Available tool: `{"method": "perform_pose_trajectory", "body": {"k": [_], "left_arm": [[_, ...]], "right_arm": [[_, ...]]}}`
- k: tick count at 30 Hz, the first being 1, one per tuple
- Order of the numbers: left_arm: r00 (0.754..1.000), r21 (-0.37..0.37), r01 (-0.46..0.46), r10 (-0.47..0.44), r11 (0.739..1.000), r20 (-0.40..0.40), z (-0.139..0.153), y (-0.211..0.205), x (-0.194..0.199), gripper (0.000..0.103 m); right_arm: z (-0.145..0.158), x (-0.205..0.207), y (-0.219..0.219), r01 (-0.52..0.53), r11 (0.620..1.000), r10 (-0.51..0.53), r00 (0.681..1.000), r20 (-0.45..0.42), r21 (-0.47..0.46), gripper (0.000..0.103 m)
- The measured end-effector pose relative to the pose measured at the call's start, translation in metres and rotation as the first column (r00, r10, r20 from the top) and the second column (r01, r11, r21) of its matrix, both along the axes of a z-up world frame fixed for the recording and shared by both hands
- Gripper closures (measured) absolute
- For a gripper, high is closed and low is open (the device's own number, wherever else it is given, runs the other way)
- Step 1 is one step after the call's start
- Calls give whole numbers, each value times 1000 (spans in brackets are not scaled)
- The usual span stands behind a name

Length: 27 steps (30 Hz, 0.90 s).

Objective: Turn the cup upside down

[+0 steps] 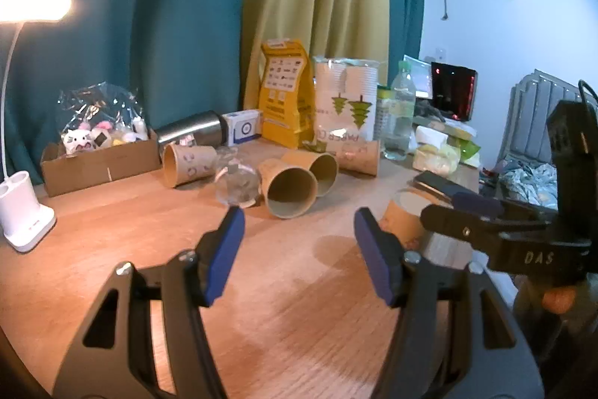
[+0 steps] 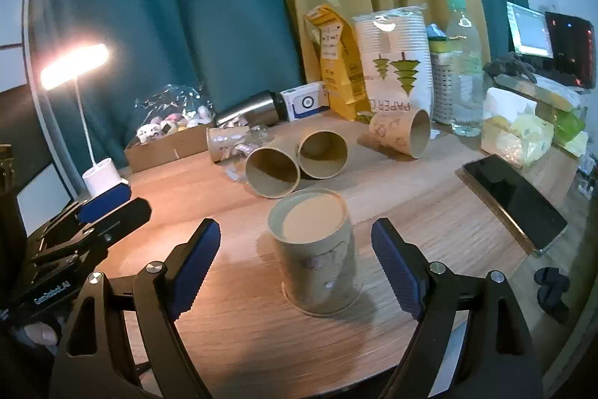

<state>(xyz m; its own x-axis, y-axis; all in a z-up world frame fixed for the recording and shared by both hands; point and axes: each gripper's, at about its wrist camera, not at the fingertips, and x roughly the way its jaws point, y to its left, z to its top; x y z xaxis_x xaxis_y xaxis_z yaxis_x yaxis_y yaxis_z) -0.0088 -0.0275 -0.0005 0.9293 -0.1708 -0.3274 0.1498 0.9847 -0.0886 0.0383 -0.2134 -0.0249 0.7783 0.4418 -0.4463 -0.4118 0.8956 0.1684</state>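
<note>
A brown paper cup (image 2: 317, 257) stands upside down on the wooden table (image 2: 429, 204), base up, between the spread fingers of my right gripper (image 2: 295, 230), which is open and not touching it. The same cup shows in the left wrist view (image 1: 405, 223), partly hidden behind the right gripper's body. My left gripper (image 1: 299, 219) is open and empty over bare table. Several other paper cups lie on their sides farther back, two side by side (image 2: 273, 171) (image 2: 323, 154), one to the right (image 2: 403, 133) and one to the left (image 1: 188, 164).
A dark phone (image 2: 515, 200) lies at the right. A desk lamp (image 1: 22, 208) stands at the left. At the back are a cardboard box of toys (image 1: 97, 159), a steel flask (image 1: 194, 129), a yellow bag (image 1: 286, 96), a sleeve of cups (image 2: 394, 62) and a water bottle (image 2: 463, 70).
</note>
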Motion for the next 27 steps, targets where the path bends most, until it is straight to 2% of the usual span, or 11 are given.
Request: {"method": "perform_pose_trajectory", "body": {"k": [10, 27], "left_arm": [[1000, 28, 18, -18, 999, 8, 0, -8, -4, 40], [1000, 22, 22, -22, 1000, 1, 0, -9, -3, 40]], "right_arm": [[-5, 1, 1, -5, 1000, 5, 1000, -11, 3, 18], [-7, 1, 3, -7, 1000, 7, 1000, -13, 2, 18]]}}
